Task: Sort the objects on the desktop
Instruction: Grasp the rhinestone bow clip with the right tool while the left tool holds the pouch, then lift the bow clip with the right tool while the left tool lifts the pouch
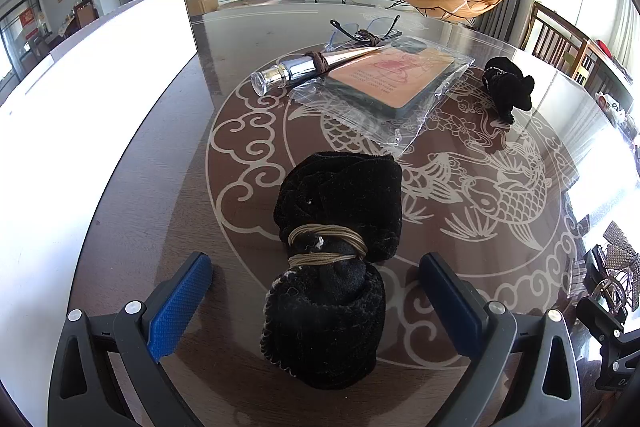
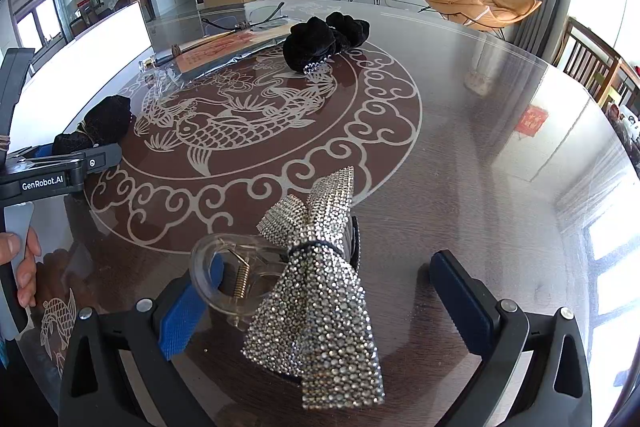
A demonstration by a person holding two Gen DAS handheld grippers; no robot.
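Evidently both tools are poised for a pick; the left gripper (image 1: 316,291) stands spread wide, its blue pads either side of a black velvet bundle (image 1: 334,259) bound at the waist with tan cord (image 1: 328,245), neither pad touching the cloth; the right gripper (image 2: 324,291) is likewise released, straddling a rhinestone bow clip (image 2: 320,291) that lies on the glass-topped table (image 2: 480,147). To close well, the left should probably settle lower and pinch at the corded waist, where the cloth is firmest; the right would likely do better on the bow's bound middle than on its clear plastic handle (image 2: 236,275), which looks slippery. Further off lie a wrapped card (image 1: 390,77), a chrome tube (image 1: 304,69), spectacles (image 1: 364,31) and a black scrunchie (image 1: 508,89), all clustered near one another. Hidden matters: no sorting container is evident; the white panel (image 1: 80,107) is overexposed and unreadable; the clip's teeth lie under the bow; the card's print is too small to read.
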